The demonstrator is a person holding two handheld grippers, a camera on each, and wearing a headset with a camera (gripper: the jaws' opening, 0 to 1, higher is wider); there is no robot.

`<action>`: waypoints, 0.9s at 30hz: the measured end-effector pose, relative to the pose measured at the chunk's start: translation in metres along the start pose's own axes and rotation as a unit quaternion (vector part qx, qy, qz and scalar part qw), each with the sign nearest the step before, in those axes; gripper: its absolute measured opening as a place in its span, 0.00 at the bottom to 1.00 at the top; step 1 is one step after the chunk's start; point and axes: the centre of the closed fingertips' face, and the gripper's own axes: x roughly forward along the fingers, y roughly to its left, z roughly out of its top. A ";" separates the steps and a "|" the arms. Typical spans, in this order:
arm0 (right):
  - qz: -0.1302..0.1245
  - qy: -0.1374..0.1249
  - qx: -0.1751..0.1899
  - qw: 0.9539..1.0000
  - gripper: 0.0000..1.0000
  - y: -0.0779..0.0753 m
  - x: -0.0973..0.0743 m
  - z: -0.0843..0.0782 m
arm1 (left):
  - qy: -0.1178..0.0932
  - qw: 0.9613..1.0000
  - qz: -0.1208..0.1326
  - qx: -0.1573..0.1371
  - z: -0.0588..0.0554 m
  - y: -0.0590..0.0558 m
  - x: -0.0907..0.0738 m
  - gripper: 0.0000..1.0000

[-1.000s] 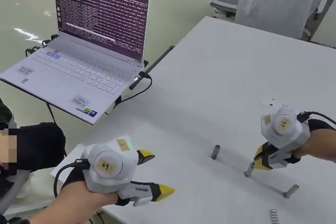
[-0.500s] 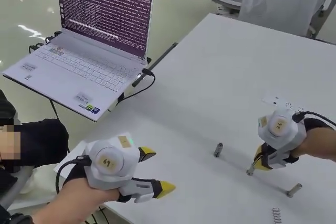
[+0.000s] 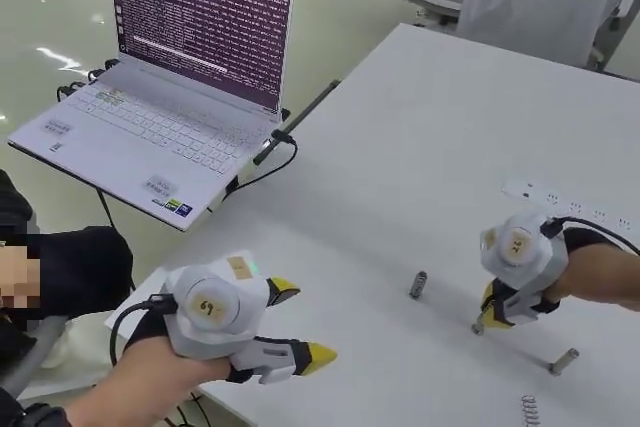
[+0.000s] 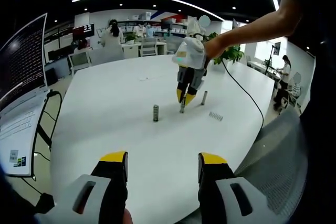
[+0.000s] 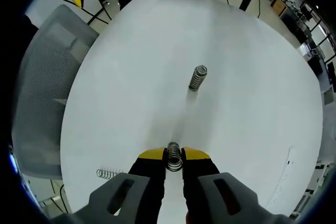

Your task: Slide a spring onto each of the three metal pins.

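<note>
Laptop [image 3: 160, 97]: open, beyond the table's left edge.
Left gripper [image 3: 308, 323]: jaws spread, empty, over the near table edge.
Sprung pin [image 3: 418, 285]: upright, with a coil around it.
Right gripper [image 3: 487, 315]: clamped on the held spring [image 5: 174, 157], whose long axis is steep and whose lower end is at the tabletop.
Third pin [image 3: 563, 361]: standing, further right.
Loose spring [image 3: 527, 409]: lying flat.
Table [image 3: 420, 147]: white, with an office chair [image 3: 535, 12] behind it.

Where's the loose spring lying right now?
Head view, bottom right: the loose spring lies flat on the table, just this side of the rightmost pin, right of the right gripper.
</note>
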 end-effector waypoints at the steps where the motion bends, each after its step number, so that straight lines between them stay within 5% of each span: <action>1: 0.001 0.001 0.001 1.000 0.09 0.000 0.001 0.000 | 0.000 1.000 0.000 -0.001 0.000 0.000 0.000 0.49; 15: -0.004 0.008 0.018 1.000 0.09 0.001 0.019 -0.002 | 0.002 1.000 -0.007 0.004 0.003 -0.004 0.006 0.48; 27: -0.022 0.002 0.030 0.999 0.18 -0.007 0.014 -0.002 | 0.002 1.000 -0.023 0.017 0.012 -0.009 0.016 0.49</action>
